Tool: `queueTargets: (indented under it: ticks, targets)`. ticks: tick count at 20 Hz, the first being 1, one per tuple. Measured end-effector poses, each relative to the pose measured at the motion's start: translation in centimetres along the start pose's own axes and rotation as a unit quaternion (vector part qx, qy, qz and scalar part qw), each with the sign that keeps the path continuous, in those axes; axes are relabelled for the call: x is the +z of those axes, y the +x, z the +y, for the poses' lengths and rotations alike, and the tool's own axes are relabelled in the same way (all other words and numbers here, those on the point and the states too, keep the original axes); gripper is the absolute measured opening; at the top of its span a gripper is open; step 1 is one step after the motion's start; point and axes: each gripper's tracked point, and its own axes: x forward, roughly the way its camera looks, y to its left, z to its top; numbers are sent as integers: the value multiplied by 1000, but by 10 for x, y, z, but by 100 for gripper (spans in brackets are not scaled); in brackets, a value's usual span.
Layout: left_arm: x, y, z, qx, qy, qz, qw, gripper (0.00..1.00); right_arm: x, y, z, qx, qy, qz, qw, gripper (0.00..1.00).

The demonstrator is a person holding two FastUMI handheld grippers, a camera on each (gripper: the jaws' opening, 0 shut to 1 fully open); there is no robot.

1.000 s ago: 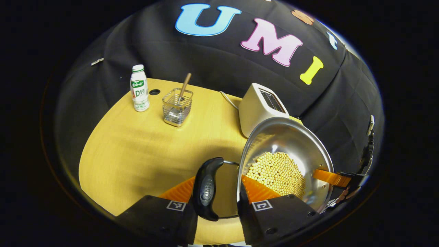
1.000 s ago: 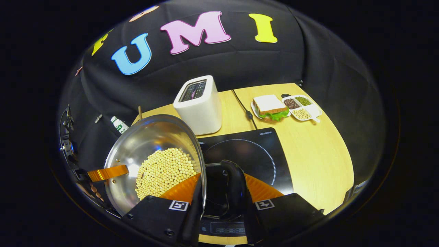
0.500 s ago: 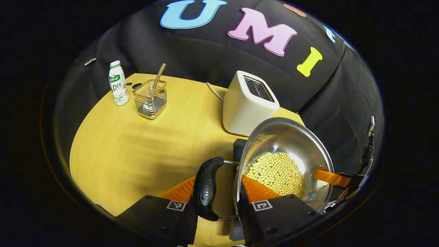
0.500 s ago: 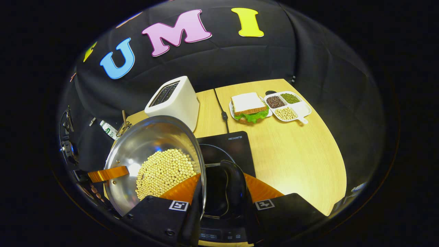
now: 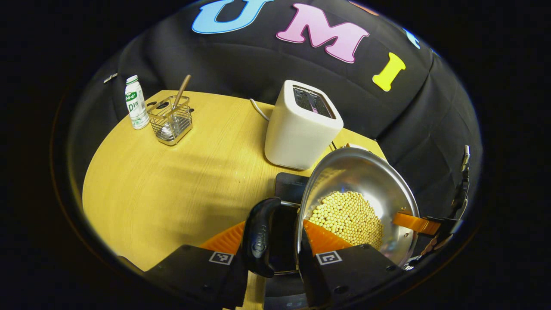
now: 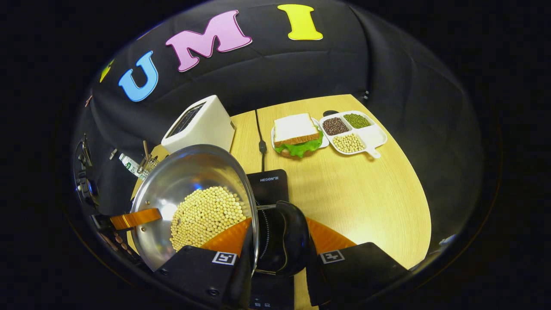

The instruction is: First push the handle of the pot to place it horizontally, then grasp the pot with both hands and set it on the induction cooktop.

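A steel pot (image 5: 357, 172) (image 6: 185, 176) filled with yellow soybeans (image 5: 348, 215) (image 6: 206, 215) hangs between both grippers. My left gripper (image 5: 275, 228) is shut on the pot's black side handle (image 5: 258, 237), one finger outside the handle and the other inside the pot wall. My right gripper (image 6: 277, 228) grips the opposite black handle (image 6: 295, 237) the same way. Each view shows the other gripper's orange finger (image 5: 413, 221) (image 6: 135, 217) on the pot's far side. The black induction cooktop (image 5: 292, 187) (image 6: 269, 181) lies on the table under the pot, mostly hidden by it.
A white toaster (image 5: 301, 125) (image 6: 200, 125) stands just behind the cooktop, its cable (image 6: 260, 142) running back. A bottle (image 5: 135, 103) and a wire basket (image 5: 170, 120) stand at the far left. A sandwich plate (image 6: 297, 135) and a divided bean dish (image 6: 355, 131) sit far right.
Both grippers have carried the pot sideways across the table toward the cooktop. The cooktop has slid from beside the pot to beneath it. Both grips are unchanged.
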Motion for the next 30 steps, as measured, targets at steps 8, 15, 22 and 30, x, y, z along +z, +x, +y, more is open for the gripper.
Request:
queueTargets:
  ticks: [8, 15, 22, 30]
  targets:
    - [-6, 20, -5, 2, -3, 0, 1000, 55, -4, 20, -13, 3, -1, 11, 1000, 51]
    - [-13, 25, 2, -4, -14, -2, 1000, 57, -5, 26, -9, 10, -16, 7, 1000, 57]
    - [-19, 29, 4, 20, 9, 21, 1000, 64, -8, 27, -8, 12, -12, 13, 1000, 62]
    - [-22, 13, 18, 61, -16, 19, 998, 96, -16, 17, -19, 4, -24, 21, 999, 99]
